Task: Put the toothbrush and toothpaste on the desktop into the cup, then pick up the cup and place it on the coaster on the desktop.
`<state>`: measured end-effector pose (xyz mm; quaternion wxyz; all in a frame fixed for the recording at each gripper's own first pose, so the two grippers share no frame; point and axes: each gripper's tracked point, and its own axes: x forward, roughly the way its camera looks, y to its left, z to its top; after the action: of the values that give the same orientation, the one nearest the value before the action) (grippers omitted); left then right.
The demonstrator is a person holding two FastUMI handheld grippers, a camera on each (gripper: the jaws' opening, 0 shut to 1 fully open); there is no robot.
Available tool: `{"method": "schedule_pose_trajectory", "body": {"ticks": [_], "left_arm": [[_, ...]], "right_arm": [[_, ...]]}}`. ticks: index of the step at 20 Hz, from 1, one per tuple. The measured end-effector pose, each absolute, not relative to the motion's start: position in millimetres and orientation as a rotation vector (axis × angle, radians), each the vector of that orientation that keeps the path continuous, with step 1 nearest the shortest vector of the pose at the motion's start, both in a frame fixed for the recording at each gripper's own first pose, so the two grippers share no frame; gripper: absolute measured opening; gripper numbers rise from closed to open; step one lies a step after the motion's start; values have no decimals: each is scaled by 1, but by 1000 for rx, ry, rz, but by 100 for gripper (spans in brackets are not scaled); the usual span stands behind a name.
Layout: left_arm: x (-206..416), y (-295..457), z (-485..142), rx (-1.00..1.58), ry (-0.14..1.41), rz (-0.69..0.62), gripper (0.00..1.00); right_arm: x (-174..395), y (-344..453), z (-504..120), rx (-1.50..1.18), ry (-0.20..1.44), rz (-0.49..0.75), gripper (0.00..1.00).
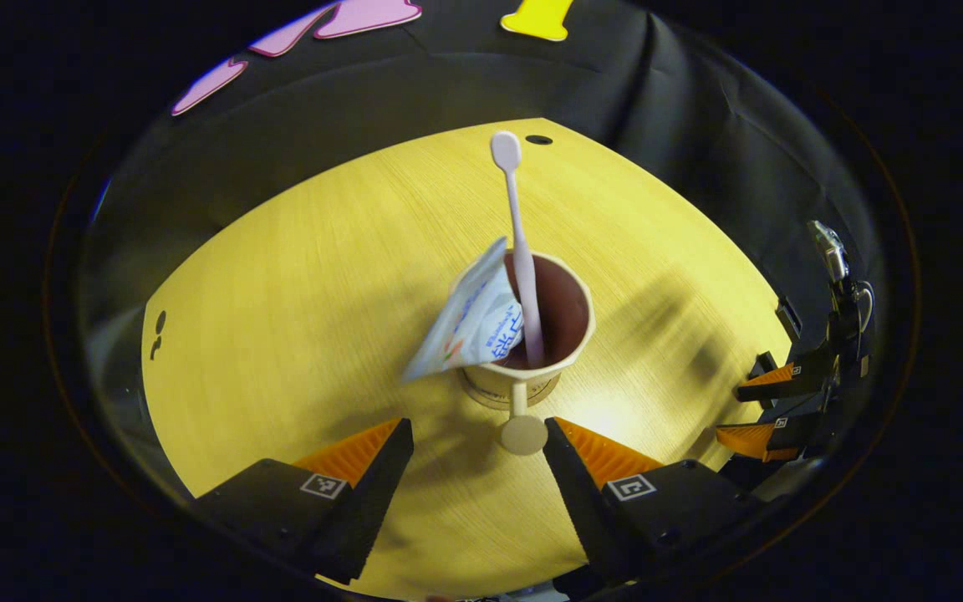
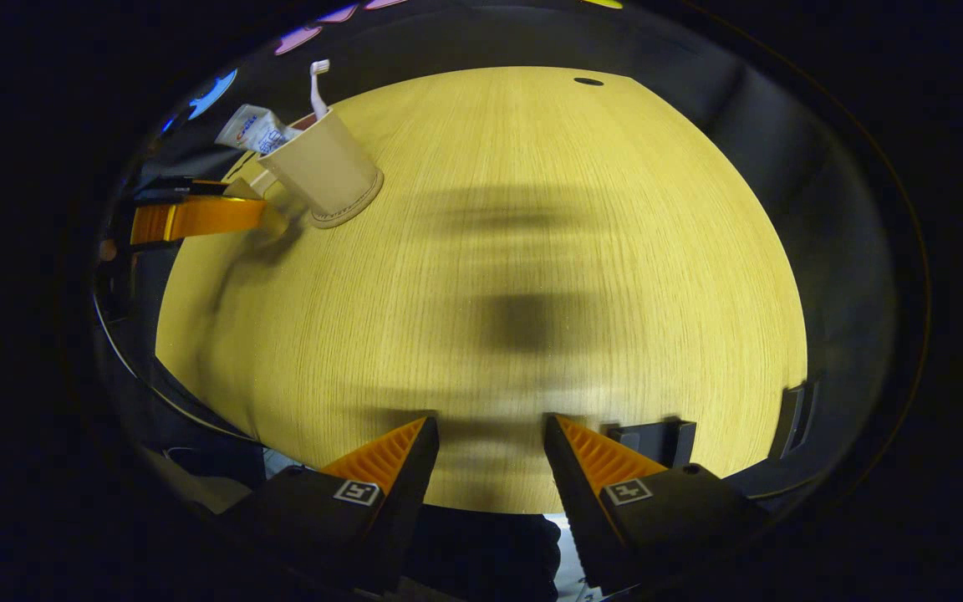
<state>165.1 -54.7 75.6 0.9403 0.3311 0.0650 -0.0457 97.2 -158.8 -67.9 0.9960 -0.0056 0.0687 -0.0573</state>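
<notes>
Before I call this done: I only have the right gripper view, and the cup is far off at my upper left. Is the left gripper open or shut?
Observer: Open. In the left gripper view, the left gripper has its fingers wide apart, with the handle of the cup between them.
Operator: Are both items really inside?
Observer: Yes. The toothbrush stands upright in the cup's dark inside, and the toothpaste sits in it too, leaning out over the rim.
</notes>
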Motion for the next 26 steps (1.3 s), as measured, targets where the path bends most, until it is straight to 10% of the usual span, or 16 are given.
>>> {"method": "schedule_pose_trajectory", "body": {"ticks": [3, 8, 26], "left_arm": [[146, -44, 76, 631, 98, -103, 97], [113, -19, 72, 572, 10, -110, 97], [29, 37, 50, 336, -172, -129, 98]], "right_arm": [[99, -155, -69, -62, 151, -133, 77], [98, -139, -69, -58, 166, -73, 98], [33, -25, 53, -111, -192, 113, 98]]}}
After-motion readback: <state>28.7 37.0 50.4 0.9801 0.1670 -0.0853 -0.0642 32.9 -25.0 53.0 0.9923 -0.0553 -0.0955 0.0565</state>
